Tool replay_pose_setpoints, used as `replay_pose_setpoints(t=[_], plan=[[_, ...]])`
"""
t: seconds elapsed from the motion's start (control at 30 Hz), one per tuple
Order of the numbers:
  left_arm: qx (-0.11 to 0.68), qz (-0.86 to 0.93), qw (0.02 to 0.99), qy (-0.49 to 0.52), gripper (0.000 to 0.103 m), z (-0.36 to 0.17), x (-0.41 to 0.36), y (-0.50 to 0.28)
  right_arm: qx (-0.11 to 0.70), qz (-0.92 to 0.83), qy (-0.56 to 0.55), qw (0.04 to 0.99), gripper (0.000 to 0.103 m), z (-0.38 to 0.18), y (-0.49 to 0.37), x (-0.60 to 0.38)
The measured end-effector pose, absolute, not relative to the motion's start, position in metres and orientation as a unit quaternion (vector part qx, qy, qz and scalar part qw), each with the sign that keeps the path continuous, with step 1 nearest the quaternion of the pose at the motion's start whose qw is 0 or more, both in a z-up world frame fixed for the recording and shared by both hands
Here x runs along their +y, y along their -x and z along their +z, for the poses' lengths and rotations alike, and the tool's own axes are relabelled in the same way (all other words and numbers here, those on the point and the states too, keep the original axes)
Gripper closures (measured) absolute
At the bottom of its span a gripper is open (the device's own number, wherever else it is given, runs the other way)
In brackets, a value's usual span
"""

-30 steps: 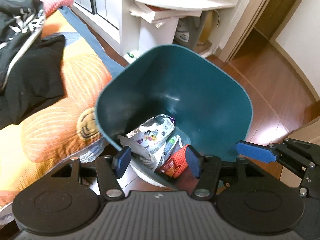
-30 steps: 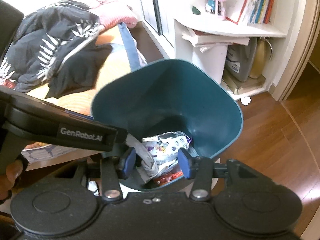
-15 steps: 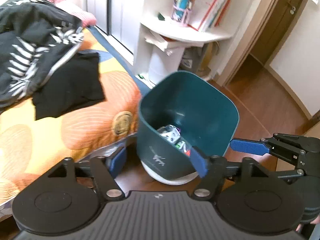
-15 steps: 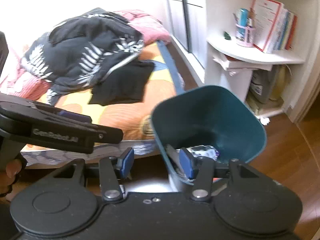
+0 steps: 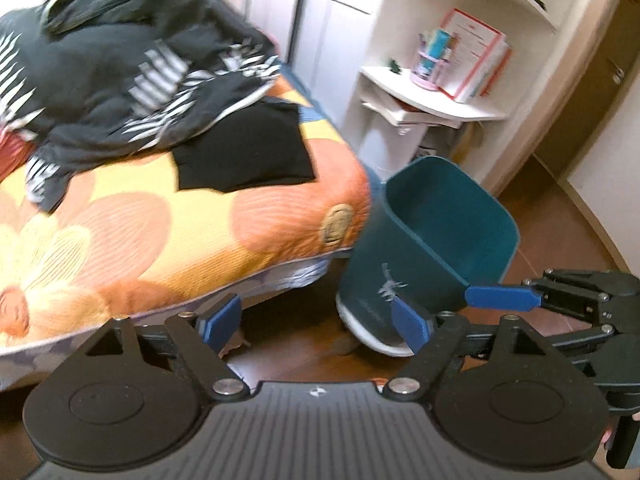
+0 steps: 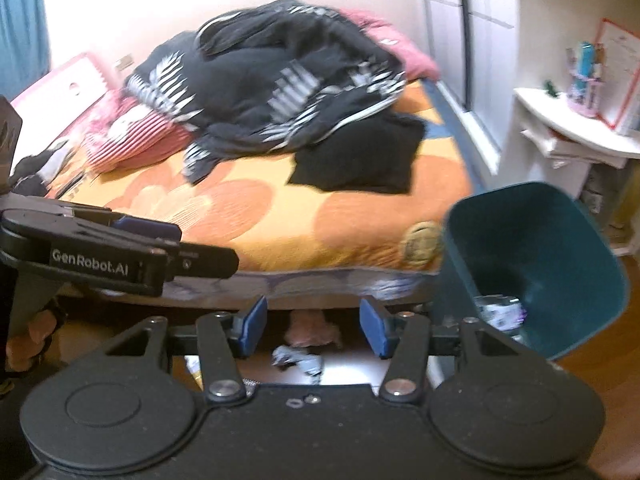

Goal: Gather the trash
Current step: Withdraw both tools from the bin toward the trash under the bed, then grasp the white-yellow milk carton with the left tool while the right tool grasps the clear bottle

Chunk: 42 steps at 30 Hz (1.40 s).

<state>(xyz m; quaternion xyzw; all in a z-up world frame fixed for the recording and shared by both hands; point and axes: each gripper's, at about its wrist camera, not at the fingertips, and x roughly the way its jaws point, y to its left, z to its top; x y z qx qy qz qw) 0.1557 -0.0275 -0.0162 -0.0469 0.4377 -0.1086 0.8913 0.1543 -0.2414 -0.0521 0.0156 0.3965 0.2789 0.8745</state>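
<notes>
Two blue pads frame the left wrist view, where the left gripper [image 5: 318,320] has its jaws spreading wider with nothing between them but floor and the dark gap under the bed; at about 3 o'clock from it stands the teal trash bin [image 5: 432,248], tilted a little, its white base on the wooden floor [image 5: 560,216] and its near wall just beside the corner of the orange flowered bedspread [image 5: 168,224]. At 10 o'clock a black patterned garment [image 5: 132,72] lies heaped on the bed, with a flat black cloth [image 5: 248,156] beside it, and at 1 o'clock a white shelf [image 5: 432,96] carries books. The right gripper [image 5: 504,297] reaches in from 3 o'clock, its blue tip near the bin's rim. From the right wrist view, the right gripper [image 6: 312,326] is also easing its jaws apart around empty air; straight below the gap, crumpled scraps of trash [image 6: 298,360] lie on the floor at the bed's edge. The bin [image 6: 536,256] sits at 3 o'clock with a wrapper [image 6: 500,310] inside, and the left gripper [image 6: 172,240] crosses at 9 o'clock
</notes>
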Motion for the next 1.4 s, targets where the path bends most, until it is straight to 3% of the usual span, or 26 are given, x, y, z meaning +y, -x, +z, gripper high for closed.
replay_pose_setpoints(t=[0.33, 1.03, 1.4], plan=[[0.482, -0.019, 0.871, 0.095, 0.020, -0.075, 0.078, -0.137, 0.430, 0.334, 0.036, 0.838, 0.050, -0.104, -0.146, -0.160], [0.661, 0.164, 0.706, 0.192, 0.020, -0.332, 0.262, -0.186, 0.499, 0.467, 0.255, 0.684, 0.050, -0.299, -0.183, 0.021], [0.702, 0.207, 0.636, 0.245, 0.020, -0.458, 0.315, -0.207, 0.469, 0.507, 0.419, 0.590, 0.050, -0.419, -0.166, 0.089]])
